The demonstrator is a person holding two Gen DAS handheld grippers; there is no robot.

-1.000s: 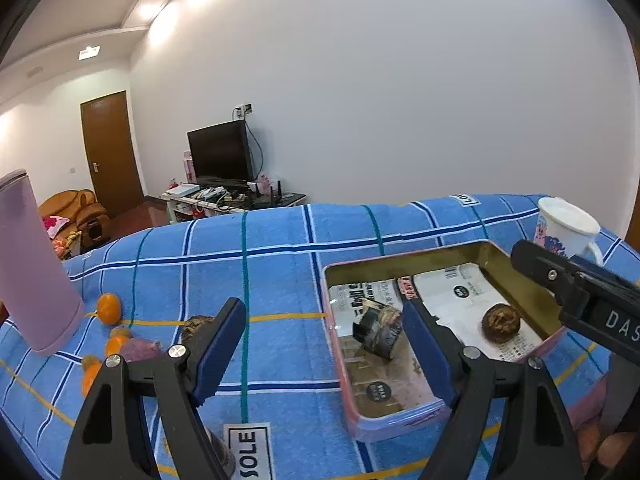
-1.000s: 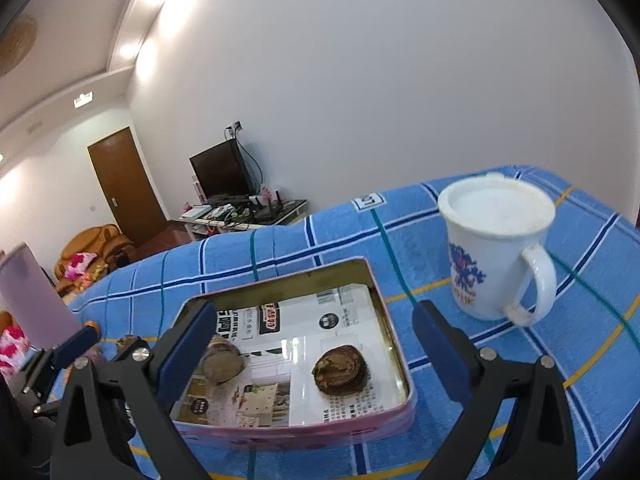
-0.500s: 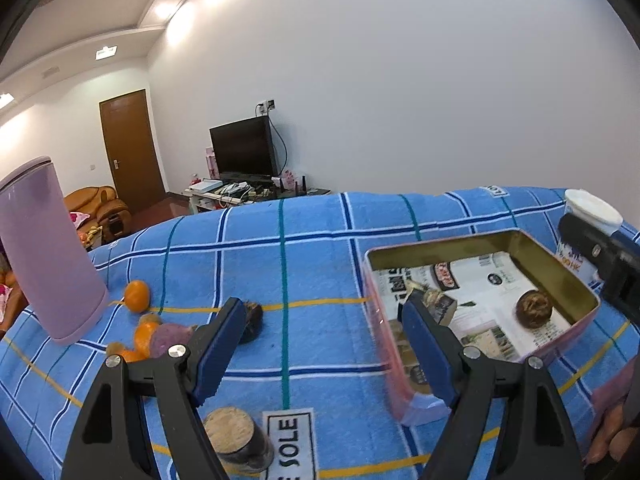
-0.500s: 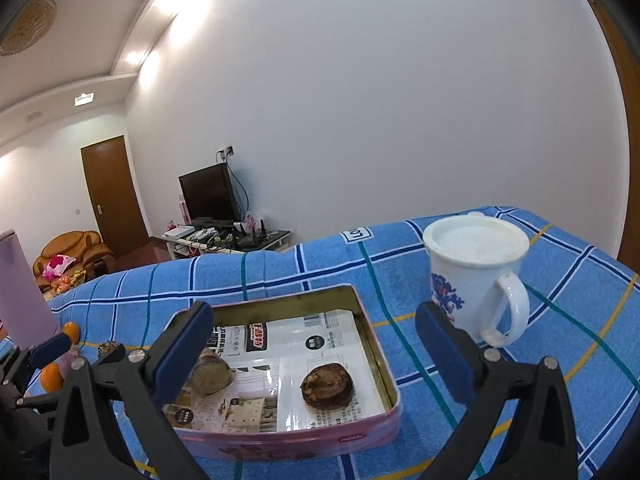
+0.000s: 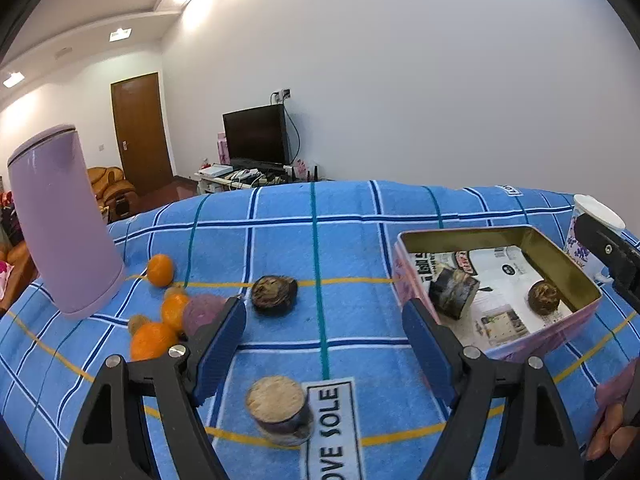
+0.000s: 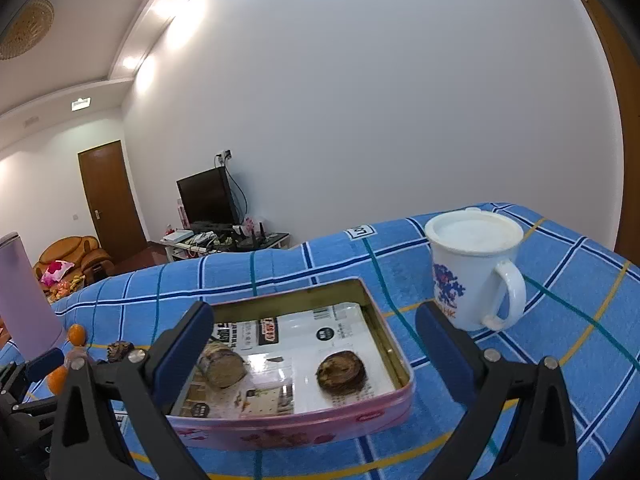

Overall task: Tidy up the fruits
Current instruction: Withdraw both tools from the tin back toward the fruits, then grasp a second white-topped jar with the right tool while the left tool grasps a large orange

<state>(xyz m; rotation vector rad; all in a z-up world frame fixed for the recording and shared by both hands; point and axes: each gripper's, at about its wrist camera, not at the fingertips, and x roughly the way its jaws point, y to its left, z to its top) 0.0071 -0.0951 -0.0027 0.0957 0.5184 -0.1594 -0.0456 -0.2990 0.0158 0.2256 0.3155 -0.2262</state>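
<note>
Blue checked cloth [image 5: 352, 240] is covering the table. From the left wrist, the left gripper [image 5: 324, 344] is hanging wide open over the cloth, holding nothing. Three oranges [image 5: 160, 270] and one purple fruit [image 5: 202, 312] are lying near the left edge by the purple bottle [image 5: 60, 224]. Two dark fruits [image 5: 274, 294] are sitting on the cloth.

From the right wrist, the right gripper [image 6: 316, 352] is also wide open and holding nothing, over the pink tin [image 6: 304, 420]. Two dark fruits [image 6: 341, 372] are lying inside. One white mug [image 6: 472, 268] is standing near the right edge.

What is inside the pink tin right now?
The tin holds a printed paper lining and two dark brown pieces: one near the right wall, one at the left. The left tongs finger hides the tin's left corner.
</note>
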